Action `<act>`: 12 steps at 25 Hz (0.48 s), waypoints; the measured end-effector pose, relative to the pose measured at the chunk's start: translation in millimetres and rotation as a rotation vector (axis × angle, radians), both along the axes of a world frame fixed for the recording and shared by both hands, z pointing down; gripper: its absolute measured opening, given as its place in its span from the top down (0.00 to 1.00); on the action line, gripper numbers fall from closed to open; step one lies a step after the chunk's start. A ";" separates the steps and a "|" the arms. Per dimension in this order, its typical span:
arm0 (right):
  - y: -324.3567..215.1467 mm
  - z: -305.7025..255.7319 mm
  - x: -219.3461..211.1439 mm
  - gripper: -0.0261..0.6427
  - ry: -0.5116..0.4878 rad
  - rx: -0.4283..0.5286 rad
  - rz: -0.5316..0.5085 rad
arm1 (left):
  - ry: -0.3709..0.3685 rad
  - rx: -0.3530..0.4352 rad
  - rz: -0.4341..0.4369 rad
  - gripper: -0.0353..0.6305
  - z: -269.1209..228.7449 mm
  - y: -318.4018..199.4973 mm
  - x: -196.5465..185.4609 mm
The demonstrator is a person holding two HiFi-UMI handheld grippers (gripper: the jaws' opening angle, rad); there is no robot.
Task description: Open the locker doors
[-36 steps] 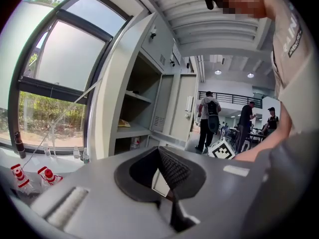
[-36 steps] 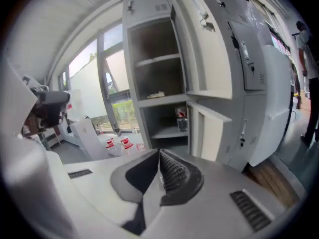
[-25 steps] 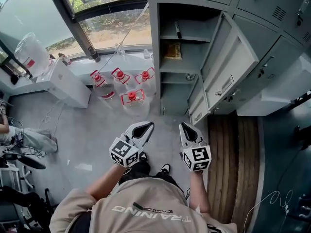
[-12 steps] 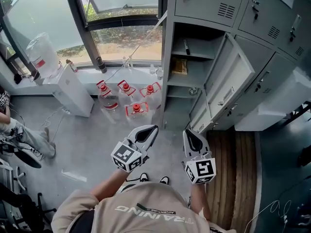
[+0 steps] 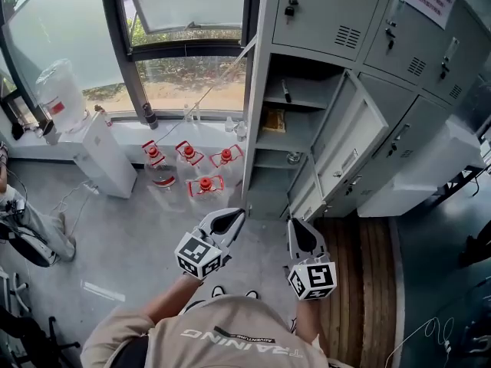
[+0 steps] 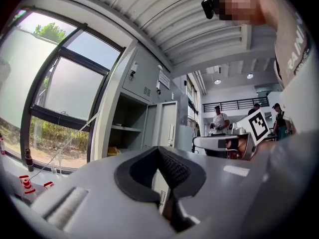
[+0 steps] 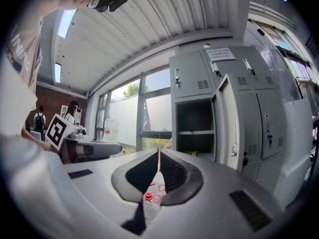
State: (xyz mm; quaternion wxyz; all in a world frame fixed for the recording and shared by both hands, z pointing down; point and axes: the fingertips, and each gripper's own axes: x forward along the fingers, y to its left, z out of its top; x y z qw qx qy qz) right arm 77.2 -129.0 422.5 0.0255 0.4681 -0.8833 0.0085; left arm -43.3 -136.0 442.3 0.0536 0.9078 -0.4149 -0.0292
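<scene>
Since 1 second ago our head has tipped up: the top row of the lockers shows more fully, and both grippers sit lower in the head view, closer to our body. We hold the left gripper and the right gripper side by side above the floor, well apart from the lockers and touching no door. Both sets of jaws are closed with nothing in them. The left gripper view shows its pads meeting at the tip, with the open locker beyond, and the right gripper view shows only a hairline between its pads. We judge the task partly done. 1 column stands open: its tall door is swung out to the right, baring the shelves, and the low door beneath it hangs open as well. What is left, as far as we can see, is the closed top door above that column, with something dark hanging at its handle, the notice door to its right with a paper sheet on it, and the closed lower door just beside the open one. More doors run off the right edge, and we cannot tell how they stand. Reaching any handle would, we think, first call for stepping nearer and raising a gripper.
</scene>
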 end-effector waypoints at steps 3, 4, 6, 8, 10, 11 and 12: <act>-2.2 -8.1 -3.3 0.94 0.011 0.017 -0.017 | -0.004 0.000 0.025 0.94 -4.1 1.7 6.0; -1.8 -10.3 -5.3 0.94 0.019 0.025 -0.019 | -0.011 -0.003 0.029 0.94 -3.3 3.0 6.2; -1.7 -14.4 -7.7 0.94 0.045 0.050 -0.011 | -0.021 -0.007 0.032 0.94 -1.8 4.1 4.8; -3.0 -16.6 -7.5 0.94 0.094 0.079 0.003 | -0.019 -0.009 0.036 0.94 -2.6 2.9 5.1; -2.0 -15.9 -7.5 0.94 0.142 0.095 0.007 | -0.019 -0.010 0.046 0.94 -3.8 2.9 7.5; -0.9 -15.9 -8.2 0.94 0.145 0.095 0.002 | -0.020 -0.011 0.051 0.94 -4.7 3.0 8.4; 0.6 -16.2 -9.3 0.94 0.134 0.090 -0.005 | -0.021 -0.010 0.055 0.94 -5.8 3.5 8.9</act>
